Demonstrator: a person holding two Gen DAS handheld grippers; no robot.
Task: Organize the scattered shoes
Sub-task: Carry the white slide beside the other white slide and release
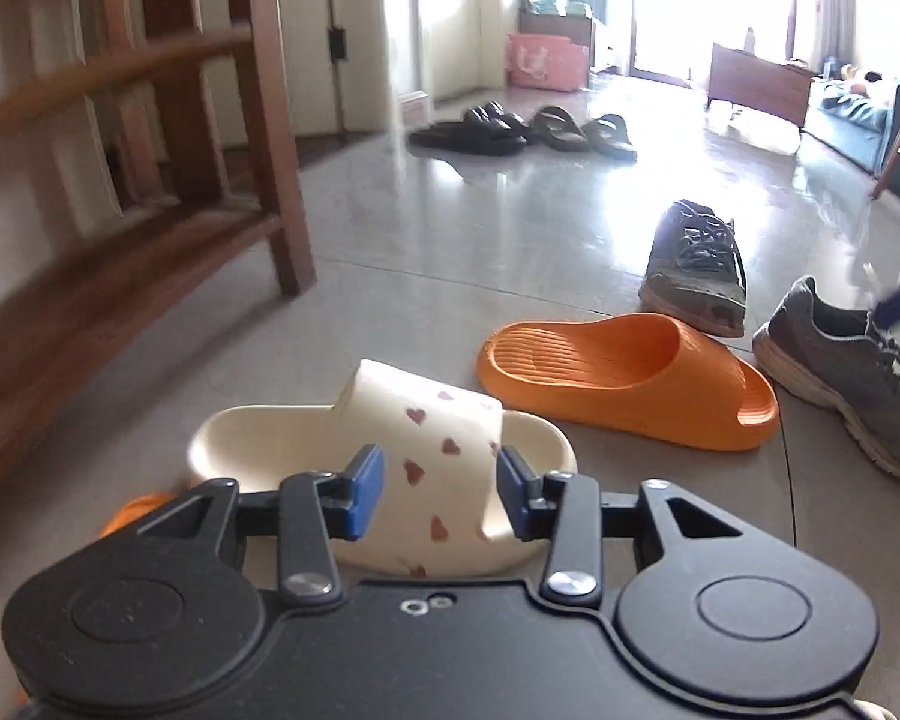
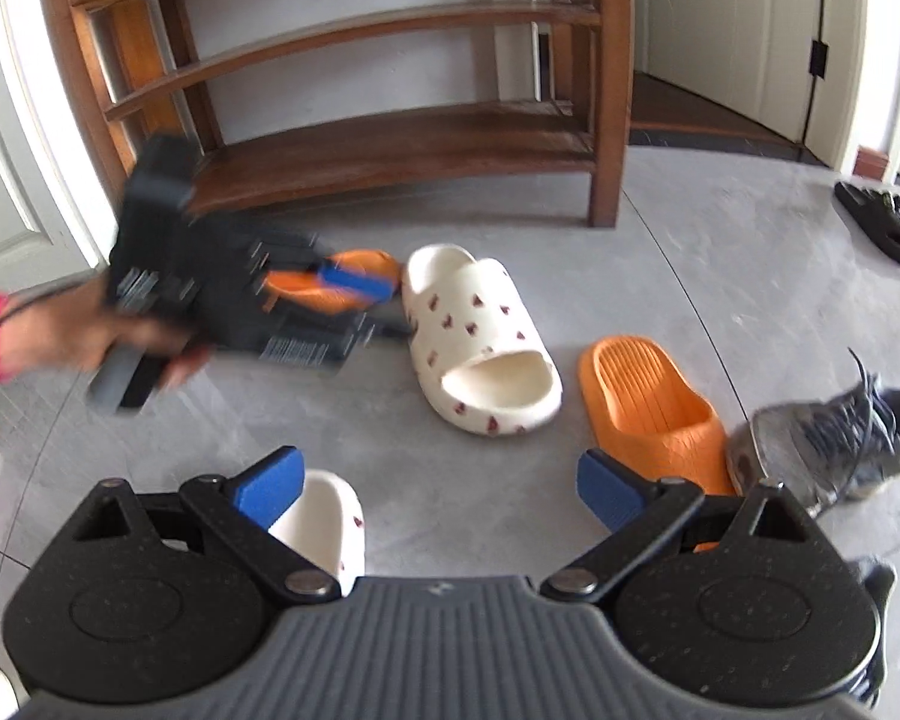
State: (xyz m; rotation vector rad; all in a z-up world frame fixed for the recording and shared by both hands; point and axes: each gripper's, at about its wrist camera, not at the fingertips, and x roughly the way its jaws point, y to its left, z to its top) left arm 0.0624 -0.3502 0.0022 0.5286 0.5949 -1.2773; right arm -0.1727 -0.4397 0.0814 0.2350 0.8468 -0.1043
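Observation:
My left gripper (image 1: 438, 489) hangs low over the floor, jaws open. The heart-printed strap of a cream slipper (image 1: 432, 438) shows just past its blue pads, which do not press on it. From the right wrist view that left gripper (image 2: 384, 306) is blurred, its tips at the cream slipper's (image 2: 480, 336) left edge, over an orange slipper (image 2: 360, 261). My right gripper (image 2: 441, 489) stands wide open above bare floor. A second cream slipper (image 2: 324, 522) lies under its left finger. Another orange slipper (image 2: 648, 408) lies to the right.
A wooden shoe rack (image 2: 390, 138) stands behind the slippers against the wall. Two grey sneakers (image 1: 696, 264) (image 1: 846, 372) lie right of the orange slipper (image 1: 624, 372). Several black sandals (image 1: 522, 129) sit further back. A hand with a red cuff (image 2: 60, 336) holds the left gripper.

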